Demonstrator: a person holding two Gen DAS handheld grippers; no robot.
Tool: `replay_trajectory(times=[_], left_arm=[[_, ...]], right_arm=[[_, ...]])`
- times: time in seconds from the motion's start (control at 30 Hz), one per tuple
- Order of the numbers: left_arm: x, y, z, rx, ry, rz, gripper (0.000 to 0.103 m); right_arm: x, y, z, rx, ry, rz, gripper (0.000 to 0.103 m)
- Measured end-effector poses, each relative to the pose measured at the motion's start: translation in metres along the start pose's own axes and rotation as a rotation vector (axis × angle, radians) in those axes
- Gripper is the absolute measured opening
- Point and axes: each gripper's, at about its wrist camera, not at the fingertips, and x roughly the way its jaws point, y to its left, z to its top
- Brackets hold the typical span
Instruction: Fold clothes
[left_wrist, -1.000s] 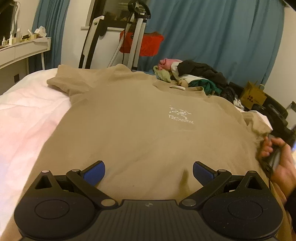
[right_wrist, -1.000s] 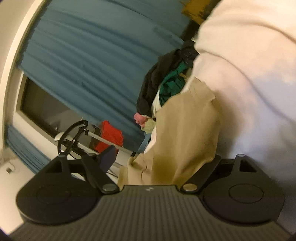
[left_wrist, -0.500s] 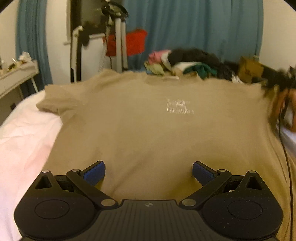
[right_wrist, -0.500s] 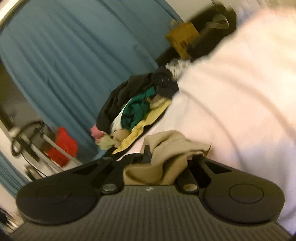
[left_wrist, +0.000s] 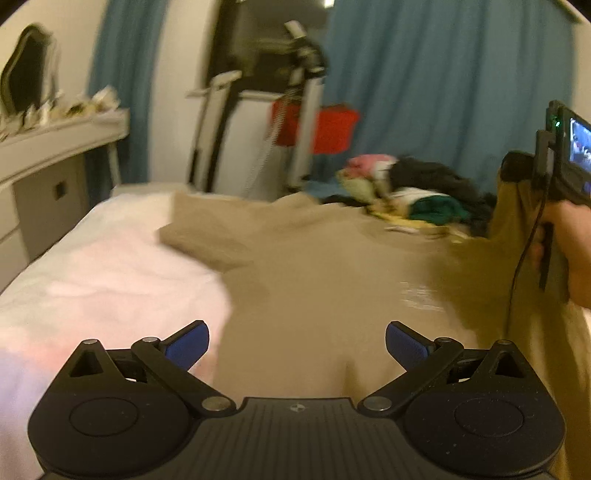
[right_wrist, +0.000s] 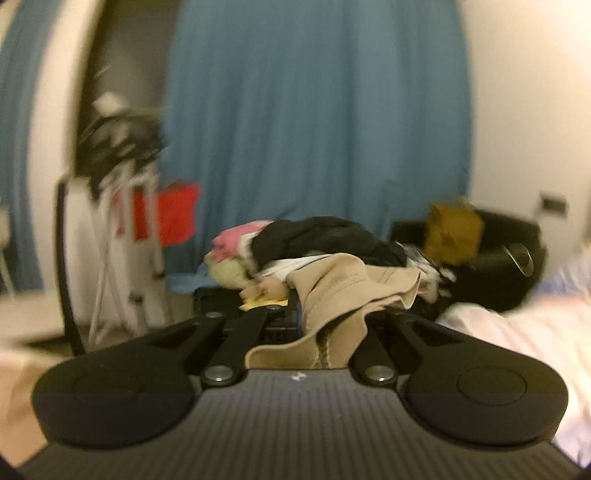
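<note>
Within the last second your right tongs (right_wrist: 332, 314) clenched on the tan shirt's (left_wrist: 332, 273) right edge and lifted it off the bed (left_wrist: 110, 273); half a second before, that side lay flat. That looked like a fold starting across the body. Your left tongs (left_wrist: 297, 347) hung released above the hem. The left sleeve lay flat, and the clothes pile (left_wrist: 417, 192) crowded the collar end.

light: dim, warm indoor cast | blur: motion smear in both views, background soft | edges: fisheye bending, dark corners
</note>
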Motion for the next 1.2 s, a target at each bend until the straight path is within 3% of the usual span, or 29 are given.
replay_trajectory(times=[0.2, 0.33, 0.43, 0.5, 0.57, 0.63, 0.77, 0.93, 1.07, 1.2], left_arm=[[0.026, 0.038, 0.008, -0.112, 0.039, 0.038, 0.103], [0.042, 0.048, 0.009, -0.139, 0.058, 0.040, 0.103], [0.049, 0.046, 0.005, -0.143, 0.076, 0.028, 0.103], [0.053, 0.047, 0.005, -0.131, 0.081, 0.018, 0.103], [0.055, 0.044, 0.004, -0.118, 0.095, 0.017, 0.103], [0.053, 0.041, 0.002, -0.110, 0.101, 0.013, 0.103], [0.037, 0.030, -0.004, -0.055, 0.082, 0.029, 0.103], [0.006, 0.017, -0.010, -0.001, 0.073, 0.048, 0.103], [-0.027, 0.009, -0.009, 0.006, 0.057, 0.022, 0.103], [-0.063, -0.008, -0.014, 0.033, 0.032, -0.024, 0.103]], right_arm=[[0.035, 0.109, -0.055, -0.200, 0.118, 0.116, 0.006], [0.058, 0.136, -0.080, -0.232, 0.187, 0.144, 0.008], [0.063, 0.128, -0.077, -0.150, 0.202, 0.169, 0.012], [0.062, 0.117, -0.072, -0.067, 0.237, 0.206, 0.029], [0.053, 0.109, -0.065, 0.013, 0.255, 0.249, 0.076], [0.035, 0.101, -0.056, 0.079, 0.234, 0.274, 0.083], [-0.020, 0.073, -0.031, 0.173, 0.187, 0.310, 0.083], [-0.119, 0.027, -0.010, 0.203, 0.165, 0.360, 0.083], [-0.198, -0.012, -0.011, 0.189, 0.194, 0.366, 0.083], [-0.264, -0.061, -0.032, 0.282, 0.198, 0.404, 0.083]])
